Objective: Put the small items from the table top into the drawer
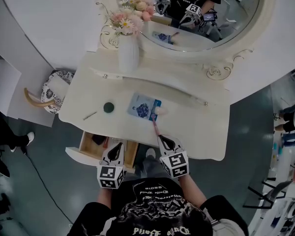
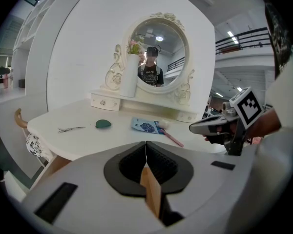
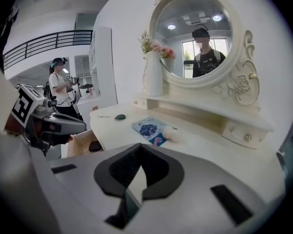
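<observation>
While the drawer stands open, most of the work looks undone. The table (image 1: 196,132) fills the middle of the head view, with the mirror (image 1: 236,4) at its back and a vase (image 1: 128,53) of flowers on the raised shelf.

The drawer (image 1: 86,145) is pulled out under the table's front left edge. One dark thing (image 1: 99,140) lies inside it, too dim to name. I judge that to be the only piece stowed so far.

The left gripper (image 1: 118,145) hangs above the drawer's right end. Its jaws are pressed together with nothing between them. The right gripper (image 1: 162,139) hovers at the table's front edge, jaws likewise pressed together and empty, its tip just short of the brush handle.

Four small things lie on the table top:

- The packet (image 1: 143,107), blue and flat, lies near the middle.
- The brush (image 1: 155,126) has its pale fluffy head touching the packet's right edge and its pink handle running toward the front edge.
- The pad (image 1: 108,107), a small green round, lies left of the packet and apart from it.
- The clip (image 1: 90,115), a thin metal one, lies farthest left, near the edge above the drawer.

By this reckoning about a fifth of the task is done. The brush, being nearest the right gripper, seems the likely next pick, and those jaws would need to spread first.
</observation>
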A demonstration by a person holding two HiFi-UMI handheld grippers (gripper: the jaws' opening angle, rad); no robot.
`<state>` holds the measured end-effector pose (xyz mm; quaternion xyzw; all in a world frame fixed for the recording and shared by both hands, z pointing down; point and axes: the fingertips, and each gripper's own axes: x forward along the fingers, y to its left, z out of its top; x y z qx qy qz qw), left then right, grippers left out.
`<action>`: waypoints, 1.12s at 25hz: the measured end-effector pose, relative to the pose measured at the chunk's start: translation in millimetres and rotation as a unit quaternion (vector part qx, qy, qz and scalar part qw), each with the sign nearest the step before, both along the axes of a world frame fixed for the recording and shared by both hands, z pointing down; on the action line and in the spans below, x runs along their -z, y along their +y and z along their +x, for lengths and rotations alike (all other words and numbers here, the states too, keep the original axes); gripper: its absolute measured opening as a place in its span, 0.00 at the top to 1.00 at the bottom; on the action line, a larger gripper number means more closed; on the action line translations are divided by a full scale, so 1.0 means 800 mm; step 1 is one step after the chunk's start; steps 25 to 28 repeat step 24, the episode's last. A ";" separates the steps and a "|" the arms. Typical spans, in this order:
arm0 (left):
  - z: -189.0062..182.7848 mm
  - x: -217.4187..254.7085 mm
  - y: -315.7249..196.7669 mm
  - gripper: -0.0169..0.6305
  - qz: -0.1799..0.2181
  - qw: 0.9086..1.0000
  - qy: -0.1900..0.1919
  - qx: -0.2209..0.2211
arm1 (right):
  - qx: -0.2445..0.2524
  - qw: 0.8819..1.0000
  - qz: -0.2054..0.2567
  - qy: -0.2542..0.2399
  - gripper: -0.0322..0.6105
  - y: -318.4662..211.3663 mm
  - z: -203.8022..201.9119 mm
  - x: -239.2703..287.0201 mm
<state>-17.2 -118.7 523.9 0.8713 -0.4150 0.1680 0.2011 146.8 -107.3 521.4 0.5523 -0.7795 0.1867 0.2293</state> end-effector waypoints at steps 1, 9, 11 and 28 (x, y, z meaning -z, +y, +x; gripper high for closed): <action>0.000 0.000 0.000 0.95 0.000 1.000 0.000 0.001 | 0.001 1.000 -0.001 0.001 0.94 0.000 0.001 -0.001; 0.002 0.000 -0.002 0.95 0.001 1.000 -0.002 0.005 | 0.023 1.000 -0.004 0.009 0.94 0.000 -0.004 -0.005; 0.003 0.000 -0.003 0.95 0.002 1.000 -0.003 0.006 | 0.029 1.000 -0.002 0.011 0.94 -0.002 -0.005 -0.005; 0.006 -0.010 0.004 0.95 -0.006 1.000 -0.008 0.011 | 0.048 0.999 -0.002 0.011 0.94 -0.001 -0.009 -0.008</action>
